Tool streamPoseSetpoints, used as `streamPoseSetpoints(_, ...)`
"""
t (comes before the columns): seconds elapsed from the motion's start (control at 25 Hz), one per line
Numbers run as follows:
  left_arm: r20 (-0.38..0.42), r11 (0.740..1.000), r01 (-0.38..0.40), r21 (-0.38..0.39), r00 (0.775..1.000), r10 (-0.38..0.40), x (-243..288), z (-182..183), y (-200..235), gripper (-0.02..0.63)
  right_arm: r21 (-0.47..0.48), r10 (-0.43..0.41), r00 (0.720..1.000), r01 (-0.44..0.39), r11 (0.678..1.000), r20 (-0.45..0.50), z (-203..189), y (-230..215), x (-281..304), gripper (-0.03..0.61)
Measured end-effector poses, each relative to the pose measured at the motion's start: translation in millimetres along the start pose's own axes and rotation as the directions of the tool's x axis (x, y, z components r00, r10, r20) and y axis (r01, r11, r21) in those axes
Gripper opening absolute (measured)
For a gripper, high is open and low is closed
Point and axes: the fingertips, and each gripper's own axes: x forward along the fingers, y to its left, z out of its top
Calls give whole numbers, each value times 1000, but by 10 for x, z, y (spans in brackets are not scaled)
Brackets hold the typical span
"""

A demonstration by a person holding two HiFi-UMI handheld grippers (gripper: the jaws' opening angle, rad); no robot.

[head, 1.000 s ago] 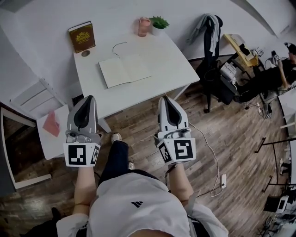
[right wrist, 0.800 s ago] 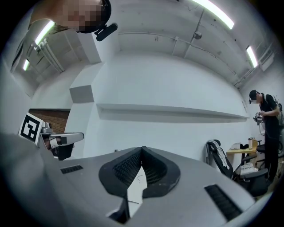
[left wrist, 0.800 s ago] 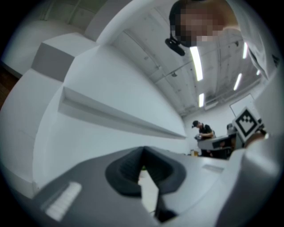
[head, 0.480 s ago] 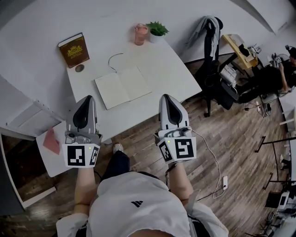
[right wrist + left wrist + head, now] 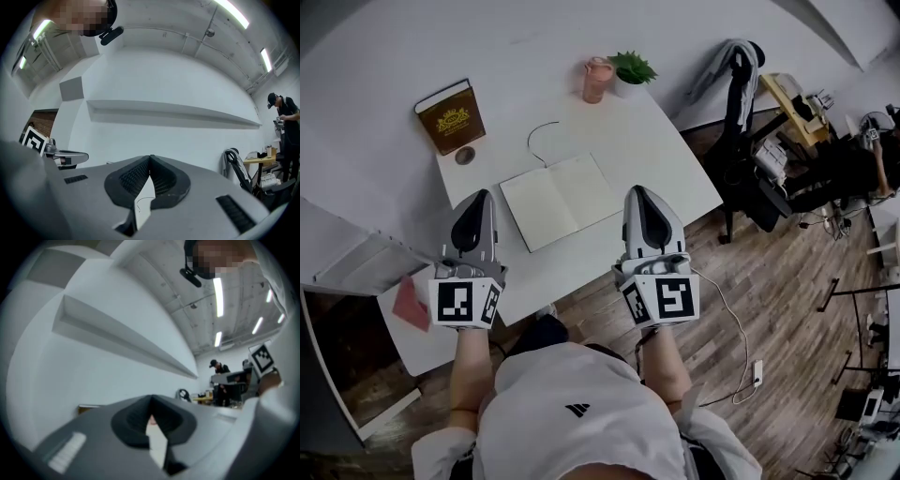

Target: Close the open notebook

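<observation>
There are two claws, the left claw [image 5: 473,201] and the right claw [image 5: 640,194], and between them lies one notebook [image 5: 558,200] on one white table [image 5: 675,159]. Ahead of the left claw are one brown book [image 5: 450,115] and one small round disc [image 5: 465,156]; ahead of the right claw are one pink cup [image 5: 598,79], one plant [image 5: 632,69] and one thin cord [image 5: 531,141]. Off to the right claw's right stands one chair [image 5: 739,112] with one jacket [image 5: 727,56] over it, and beside the left claw's left is one red sheet [image 5: 412,304] on one low shelf [image 5: 417,347].
</observation>
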Motion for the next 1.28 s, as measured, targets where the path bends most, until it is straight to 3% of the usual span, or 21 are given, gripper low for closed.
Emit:
streamPoseSetpoints(0.16,-97,996,23,-85,995,-31,152,-383,145,8,-3,3,1000,-3,1000,-22,-89,60,233,-6)
streamPoseSetpoints(0.28,-205,987,29,-159,977,-62,180,-771,177,8,-13,19,999,-20,1000,-46,-150,127,345,-6)
streamPoseSetpoints(0.64,-474,943,-77,-325,876,-91,37,-1865,98,16,12,74,992,-73,997,-103,-389,172,519,-6)
streamPoseSetpoints(0.96,-585,859,-231,-457,806,-94,27,-2438,-99,112,34,195,974,-192,981,-116,-485,102,738,-6)
streamPoseSetpoints(1.12,-627,822,-311,-477,776,-70,46,-2634,-114,137,37,244,962,-241,970,-121,-511,45,856,-6)
streamPoseSetpoints(1.28,-663,803,-363,-473,747,-53,77,-2794,-114,155,38,268,955,-265,963,-127,-542,-33,935,-6)
